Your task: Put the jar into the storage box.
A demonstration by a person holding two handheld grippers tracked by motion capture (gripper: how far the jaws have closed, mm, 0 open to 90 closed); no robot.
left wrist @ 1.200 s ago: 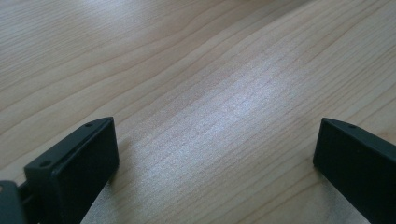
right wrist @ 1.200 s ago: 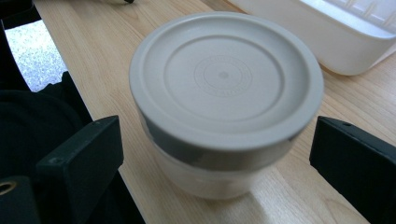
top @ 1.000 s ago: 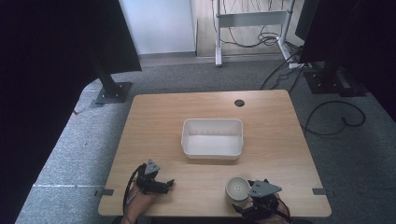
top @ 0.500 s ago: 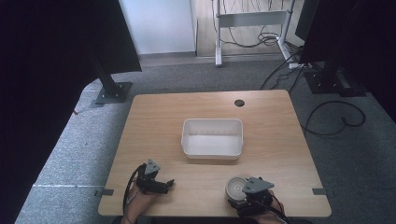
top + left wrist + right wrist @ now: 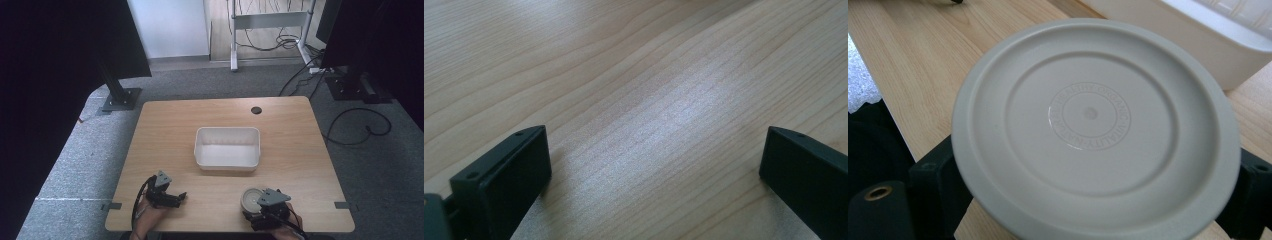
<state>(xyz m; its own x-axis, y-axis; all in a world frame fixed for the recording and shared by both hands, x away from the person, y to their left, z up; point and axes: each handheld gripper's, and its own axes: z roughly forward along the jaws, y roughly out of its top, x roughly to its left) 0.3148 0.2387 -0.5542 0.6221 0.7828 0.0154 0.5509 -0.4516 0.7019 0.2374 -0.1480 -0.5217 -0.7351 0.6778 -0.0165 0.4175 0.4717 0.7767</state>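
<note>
- While the left gripper (image 5: 167, 195) rests on the near left part of the wooden counter (image 5: 165, 130) exactly where it was a second ago, the right gripper (image 5: 260, 209) has drawn back toward the near edge.
- Between the right gripper's jaws sits a round cream lid (image 5: 1095, 130); it has come back with the gripper and now lies near the counter's front right edge.
- Seen from the right gripper view, a black jaw sits on each side of the lid's rim, apparently clamped on it; that suggests the grasp is made and a lift can follow.
- Being round, the lid has no long axis; it lies nearly flat, its ringed, embossed face turned up.
- A white rectangular tub (image 5: 227, 147) stands mid-counter, beyond the lid and apart from it, long side running left to right.
- Jaws of the left gripper stand wide apart over bare wood, holding nothing.
</note>
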